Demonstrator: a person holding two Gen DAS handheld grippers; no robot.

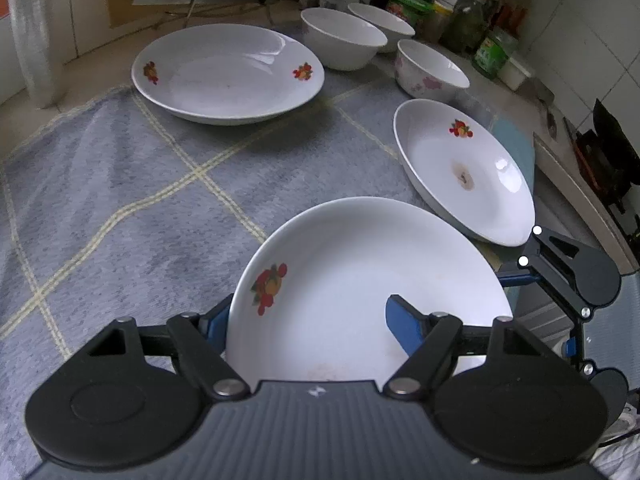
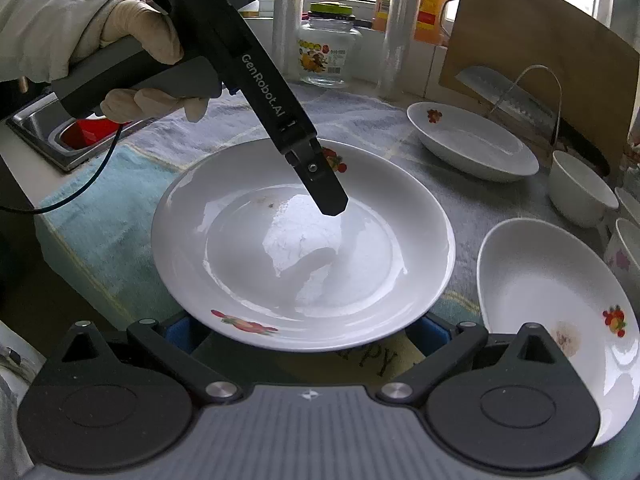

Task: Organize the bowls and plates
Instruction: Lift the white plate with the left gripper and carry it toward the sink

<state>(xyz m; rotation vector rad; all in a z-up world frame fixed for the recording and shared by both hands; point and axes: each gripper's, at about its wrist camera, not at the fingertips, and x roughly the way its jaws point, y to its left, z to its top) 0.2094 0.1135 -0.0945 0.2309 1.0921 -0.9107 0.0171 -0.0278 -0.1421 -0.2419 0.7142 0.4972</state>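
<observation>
My left gripper (image 1: pixel 308 312) is shut on the rim of a white plate with a fruit print (image 1: pixel 360 280). One blue finger (image 1: pixel 400 324) lies inside the dish; the other is under the rim. In the right wrist view this plate (image 2: pixel 280 248) fills the middle, with the left gripper's upper finger (image 2: pixel 326 188) resting on it from the far side. My right gripper (image 2: pixel 306 334) stands open, its blue fingers spread wide beneath the plate's near rim. Two more plates (image 1: pixel 228 74) (image 1: pixel 464 168) lie on the cloth, and three bowls (image 1: pixel 344 38) stand at the back.
A grey checked cloth (image 1: pixel 120 184) covers the counter. Condiment bottles (image 1: pixel 492 48) line the back right, with a stove (image 1: pixel 608 160) beyond. A sink (image 2: pixel 40 128), a glass jar (image 2: pixel 328 52) and a cleaver on a wire rack (image 2: pixel 512 88) border the cloth. A gloved hand (image 2: pixel 140 36) holds the left gripper.
</observation>
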